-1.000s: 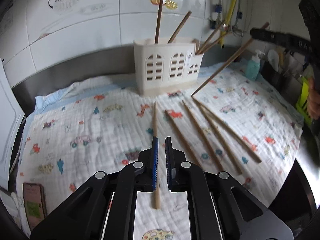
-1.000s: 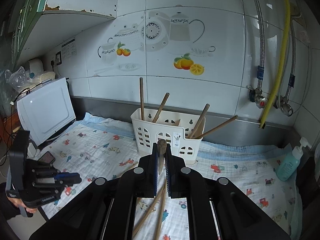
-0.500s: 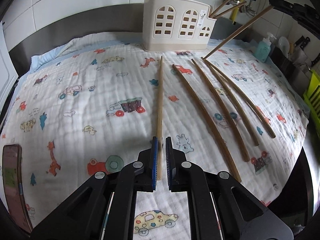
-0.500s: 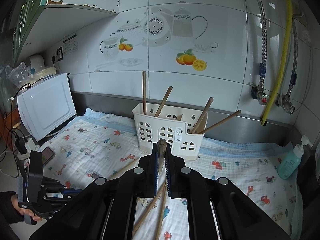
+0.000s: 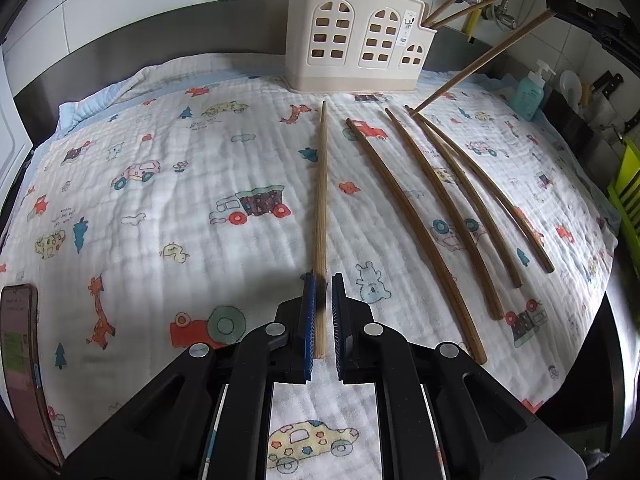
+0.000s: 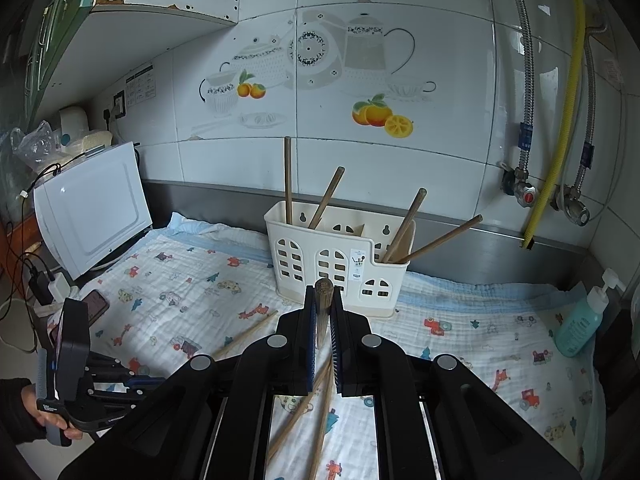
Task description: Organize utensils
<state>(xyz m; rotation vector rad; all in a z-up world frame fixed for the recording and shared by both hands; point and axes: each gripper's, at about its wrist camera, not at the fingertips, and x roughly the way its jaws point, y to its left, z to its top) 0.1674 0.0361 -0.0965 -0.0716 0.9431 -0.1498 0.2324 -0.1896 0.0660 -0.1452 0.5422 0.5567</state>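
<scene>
L tongs (image 5: pixel 321 280) astride pale chopstick (image 5: pixel 321 200)

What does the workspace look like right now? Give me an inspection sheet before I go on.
Surface: counter covered by a white printed cloth.
Job's things: cream utensil holder at the back with four chopsticks standing in it; one pale chopstick and four dark chopsticks lying flat on the cloth.
Clutter: phone at the cloth's left edge; teal pump bottle at the right.
Grippers: left gripper low over the pale chopstick's near end, jaws nearly shut around it; right gripper shut on a dark chopstick, raised.
Cables: charger and cables by the white appliance.
Surroundings: tiled wall, yellow hose, metal hoses.
</scene>
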